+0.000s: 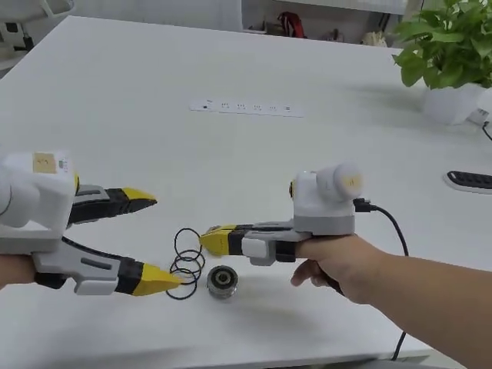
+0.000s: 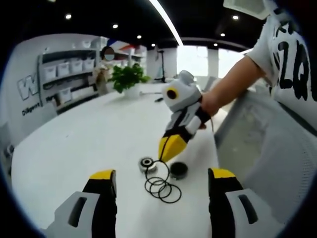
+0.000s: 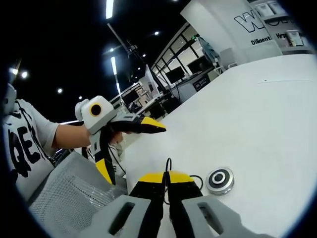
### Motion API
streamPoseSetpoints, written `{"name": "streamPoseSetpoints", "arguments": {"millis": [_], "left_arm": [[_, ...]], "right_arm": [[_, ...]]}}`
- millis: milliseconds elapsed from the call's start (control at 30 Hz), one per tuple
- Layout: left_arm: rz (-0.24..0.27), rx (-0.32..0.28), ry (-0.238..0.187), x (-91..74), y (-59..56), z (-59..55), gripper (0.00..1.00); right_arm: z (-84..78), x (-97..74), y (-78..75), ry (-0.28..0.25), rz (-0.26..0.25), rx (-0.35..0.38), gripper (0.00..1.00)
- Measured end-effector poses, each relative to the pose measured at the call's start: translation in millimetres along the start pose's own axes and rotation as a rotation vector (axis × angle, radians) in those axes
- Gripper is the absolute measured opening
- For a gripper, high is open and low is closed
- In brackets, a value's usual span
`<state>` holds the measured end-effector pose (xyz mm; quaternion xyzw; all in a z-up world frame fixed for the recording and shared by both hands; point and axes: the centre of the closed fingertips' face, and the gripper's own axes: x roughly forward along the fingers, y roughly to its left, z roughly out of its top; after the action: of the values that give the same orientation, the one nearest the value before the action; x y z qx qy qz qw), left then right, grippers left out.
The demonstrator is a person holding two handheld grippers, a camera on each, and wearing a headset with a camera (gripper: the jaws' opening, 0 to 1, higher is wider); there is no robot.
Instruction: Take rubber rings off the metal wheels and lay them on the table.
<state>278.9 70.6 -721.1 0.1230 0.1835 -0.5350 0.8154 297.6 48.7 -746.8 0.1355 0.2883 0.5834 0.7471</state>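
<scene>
My right gripper [image 1: 206,241] is shut on a thin black rubber ring [image 1: 187,241] that hangs from its yellow tips just above the table. In the right gripper view the ring [image 3: 168,167] runs up between the closed jaws. Several loose rings [image 1: 185,269] lie overlapped on the table below it. A metal wheel [image 1: 222,280] lies flat beside them. In the left gripper view there are two wheels, one silvery [image 2: 147,164] and one dark [image 2: 178,170], behind the ring pile [image 2: 162,189]. My left gripper [image 1: 155,240] stands open left of the pile, its lower tip touching a ring.
The white table [image 1: 254,161] has a flush socket strip [image 1: 246,108] in its middle. A potted plant [image 1: 450,58] stands at the far right, with a black power strip [image 1: 469,181] nearer. A black cable [image 1: 393,231] trails from my right gripper over the front edge.
</scene>
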Motion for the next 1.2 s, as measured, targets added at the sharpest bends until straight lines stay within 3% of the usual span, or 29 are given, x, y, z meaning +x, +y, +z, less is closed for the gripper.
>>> {"name": "streamPoseSetpoints", "arguments": {"millis": [300,633,933,1200], "left_arm": [[0.023,-0.025,0.011,-11.4,-0.7,-11.9,0.78],[0.042,-0.041,0.016,-17.4,-0.8,-17.8,0.78],[0.052,-0.045,0.025,-20.4,-0.5,-22.0,0.77],[0.059,-0.05,0.032,-22.1,0.5,-25.1,0.77]], "right_arm": [[-18.7,7.0,14.1,0.072,0.057,0.01,0.0],[-40.2,12.9,24.8,0.152,0.099,0.017,0.0],[-56.4,14.7,22.4,0.22,0.086,-0.024,0.0],[-61.2,14.8,12.0,0.258,0.028,-0.117,0.0]]}}
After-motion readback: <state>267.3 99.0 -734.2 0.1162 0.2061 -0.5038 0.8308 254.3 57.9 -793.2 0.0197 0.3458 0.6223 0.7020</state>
